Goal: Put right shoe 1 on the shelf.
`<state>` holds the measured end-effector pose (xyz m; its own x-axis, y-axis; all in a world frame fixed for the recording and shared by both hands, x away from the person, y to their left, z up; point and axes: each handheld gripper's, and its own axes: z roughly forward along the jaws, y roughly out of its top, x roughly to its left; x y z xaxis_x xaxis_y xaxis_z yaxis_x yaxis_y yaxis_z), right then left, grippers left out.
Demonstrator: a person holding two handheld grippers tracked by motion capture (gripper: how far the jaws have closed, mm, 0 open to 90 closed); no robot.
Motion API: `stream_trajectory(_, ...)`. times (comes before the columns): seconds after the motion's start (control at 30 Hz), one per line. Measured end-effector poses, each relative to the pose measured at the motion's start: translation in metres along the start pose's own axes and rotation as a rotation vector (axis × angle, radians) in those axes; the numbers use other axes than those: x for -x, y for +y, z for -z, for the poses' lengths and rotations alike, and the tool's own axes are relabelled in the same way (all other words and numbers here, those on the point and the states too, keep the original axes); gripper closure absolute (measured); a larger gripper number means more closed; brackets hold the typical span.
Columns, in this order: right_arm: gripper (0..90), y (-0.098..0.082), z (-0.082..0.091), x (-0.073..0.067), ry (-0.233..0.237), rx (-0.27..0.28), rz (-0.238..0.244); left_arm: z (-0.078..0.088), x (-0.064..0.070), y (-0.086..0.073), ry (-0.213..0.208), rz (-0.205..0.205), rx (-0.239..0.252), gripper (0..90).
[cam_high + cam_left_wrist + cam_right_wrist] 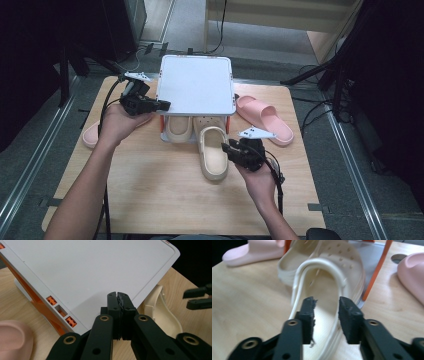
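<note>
on the table, my right gripper stood part-open around the cream sandal's side. my left gripper, closed and empty, rested by the white rack.

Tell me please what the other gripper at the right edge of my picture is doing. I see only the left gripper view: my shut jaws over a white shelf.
Observer: The right gripper has its jaws open at the heel of a beige clog and is not gripping it.
Operator: Where does this clog lie?
Observer: Its toe is under the white rack, and its heel sticks out on the table, toward the person.
Operator: Is another shoe beside it?
Observer: Yes, a second beige clog sits under the rack, to the left of the first one in the high view.
</note>
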<state>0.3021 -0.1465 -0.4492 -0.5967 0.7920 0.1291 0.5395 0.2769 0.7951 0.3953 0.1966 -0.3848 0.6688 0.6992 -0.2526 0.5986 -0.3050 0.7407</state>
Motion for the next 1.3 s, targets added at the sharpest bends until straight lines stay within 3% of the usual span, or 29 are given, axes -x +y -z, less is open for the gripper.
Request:
stream_trajectory(0.17, 81.6, -0.021, 0.01, -0.007, 0.085, -0.002, -0.014, 0.0, 0.0, 0.0, 0.004, -0.002, -0.001, 89.1)
stream_trajectory(0.27, 89.4, -0.039, 0.016, -0.012, 0.085, 0.009, 0.0, 0.0, 0.0, 0.0, 0.004, -0.002, -0.001, 89.1)
stream_trajectory(0.47, 90.0, -0.061, 0.02, -0.018, 0.099, 0.002, -0.013, 0.0, 0.0, 0.0, 0.003, -0.002, 0.0, 89.1)
stream_trajectory(0.6, 90.0, -0.077, 0.017, -0.023, 0.11, -0.05, -0.006, 0.0, 0.0, 0.0, 0.003, -0.006, -0.001, 89.1)
stream_trajectory(0.73, 90.0, -0.089, 0.008, -0.025, 0.129, -0.116, -0.038, 0.0, 0.0, 0.0, 0.0, 0.001, 0.001, 89.1)
stream_trajectory(0.9, 90.0, -0.089, -0.001, -0.026, 0.125, -0.135, -0.026, 0.0, 0.0, 0.0, -0.001, 0.004, 0.001, 89.1)
stream_trajectory(1.07, 90.0, -0.08, -0.01, -0.027, 0.108, -0.112, 0.019, 0.0, -0.001, -0.001, -0.003, 0.003, 0.002, 89.1)
stream_trajectory(1.13, 90.0, -0.072, -0.013, -0.03, 0.099, -0.097, 0.066, 0.0, 0.0, -0.001, 0.0, 0.003, 0.004, 89.1)
stream_trajectory(1.3, 90.0, -0.058, -0.017, -0.03, 0.092, -0.067, 0.094, 0.0, 0.0, -0.002, 0.001, 0.004, 0.011, 89.2)
